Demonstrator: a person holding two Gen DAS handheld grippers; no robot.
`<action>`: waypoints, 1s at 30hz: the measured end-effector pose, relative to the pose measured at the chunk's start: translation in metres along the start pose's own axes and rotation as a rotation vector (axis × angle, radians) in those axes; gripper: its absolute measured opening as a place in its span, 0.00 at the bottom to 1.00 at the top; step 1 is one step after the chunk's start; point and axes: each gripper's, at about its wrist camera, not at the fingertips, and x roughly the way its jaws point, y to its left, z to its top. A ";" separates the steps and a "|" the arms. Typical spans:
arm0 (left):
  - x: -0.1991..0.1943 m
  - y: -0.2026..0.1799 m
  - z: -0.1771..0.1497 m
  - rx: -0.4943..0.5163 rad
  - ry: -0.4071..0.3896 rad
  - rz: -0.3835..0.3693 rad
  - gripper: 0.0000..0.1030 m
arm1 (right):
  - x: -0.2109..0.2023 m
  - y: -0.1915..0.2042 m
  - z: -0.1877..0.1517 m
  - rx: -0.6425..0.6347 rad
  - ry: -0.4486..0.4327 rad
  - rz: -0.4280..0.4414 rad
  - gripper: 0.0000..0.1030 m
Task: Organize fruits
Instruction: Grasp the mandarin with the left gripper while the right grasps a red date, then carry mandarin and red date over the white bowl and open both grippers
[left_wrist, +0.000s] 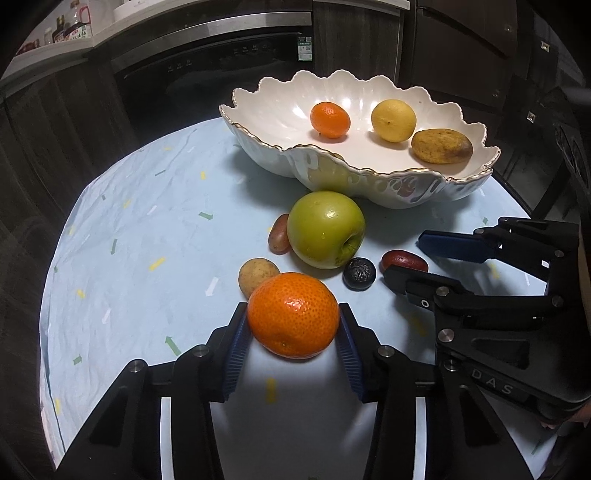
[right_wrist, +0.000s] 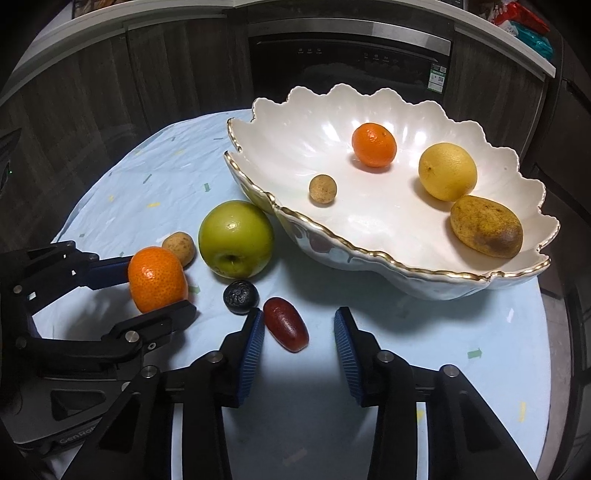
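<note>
My left gripper (left_wrist: 293, 328) is shut on a large orange (left_wrist: 293, 315), just above the cloth; both also show in the right wrist view, gripper (right_wrist: 155, 288) and orange (right_wrist: 157, 279). My right gripper (right_wrist: 299, 332) is open, its fingers either side of a dark red fruit (right_wrist: 285, 328) on the table; the left wrist view shows this gripper (left_wrist: 410, 258) too. A green apple (right_wrist: 235, 239), a small tan fruit (right_wrist: 179, 247) and a black round fruit (right_wrist: 240, 297) lie nearby. The white scalloped bowl (right_wrist: 369, 251) holds a small orange (right_wrist: 373, 144), a lemon (right_wrist: 447, 171), a brown-yellow fruit (right_wrist: 486, 230) and a small tan ball (right_wrist: 323, 189).
A second reddish fruit (left_wrist: 279, 233) lies behind the apple. The round table has a pale blue cloth (left_wrist: 140, 229). Dark cabinets and an oven (right_wrist: 351, 59) stand behind. The table edge curves close on the left and right.
</note>
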 end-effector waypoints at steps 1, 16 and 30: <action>0.000 0.000 0.000 -0.002 -0.001 0.000 0.44 | 0.000 0.001 0.000 -0.003 0.000 0.002 0.34; -0.009 -0.002 -0.002 -0.005 -0.007 0.002 0.42 | -0.011 0.005 -0.002 0.005 -0.020 0.012 0.24; -0.036 -0.001 0.005 -0.007 -0.060 0.019 0.42 | -0.037 0.009 0.004 0.024 -0.069 0.003 0.24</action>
